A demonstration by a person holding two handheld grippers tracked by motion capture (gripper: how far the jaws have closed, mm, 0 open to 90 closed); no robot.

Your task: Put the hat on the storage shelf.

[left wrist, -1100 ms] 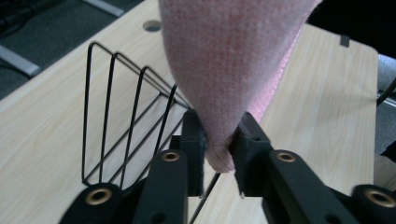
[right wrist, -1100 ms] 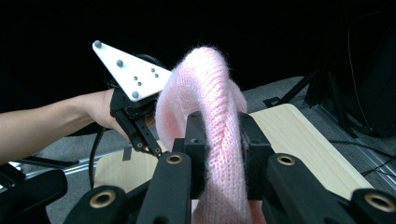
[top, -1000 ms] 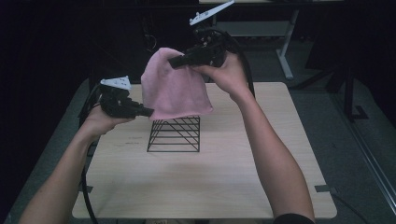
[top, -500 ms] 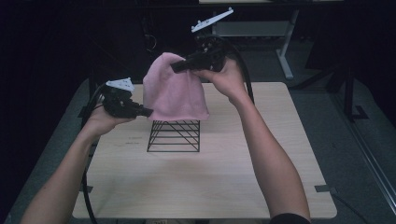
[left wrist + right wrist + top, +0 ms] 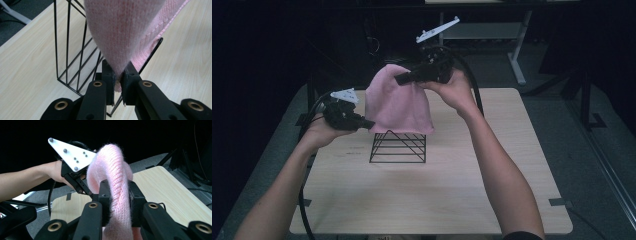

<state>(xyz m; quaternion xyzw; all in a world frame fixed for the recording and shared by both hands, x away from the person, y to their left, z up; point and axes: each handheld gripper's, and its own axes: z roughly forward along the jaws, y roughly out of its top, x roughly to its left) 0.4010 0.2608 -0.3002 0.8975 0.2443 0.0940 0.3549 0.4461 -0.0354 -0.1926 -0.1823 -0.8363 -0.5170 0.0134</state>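
High view: you hold the pink knitted cloth [image 5: 398,106] in the air above the black wire rack [image 5: 398,147], which stands near the middle of the worktop [image 5: 492,190]; the cloth's lower hem hangs at the rack's top edge, though contact cannot be judged. Your right gripper [image 5: 399,79], raised at 12 o'clock from the rack, has its jaws clenched on a thick fold at the top of the cloth, as the right gripper view confirms [image 5: 117,202]. Your left gripper [image 5: 370,124], at 9 o'clock from the rack, has its jaws pinched on the cloth's lower corner; in the left gripper view [image 5: 117,83] the knit narrows to a point between them, with the rack's wires just behind. The step in hand appears to be spreading the cloth and carrying it over the rack for draping. The next move probably calls for lowering both grippers together, keeping the cloth taut and centred over the rack's top, and releasing neither jaw until the fabric rests on the wires.
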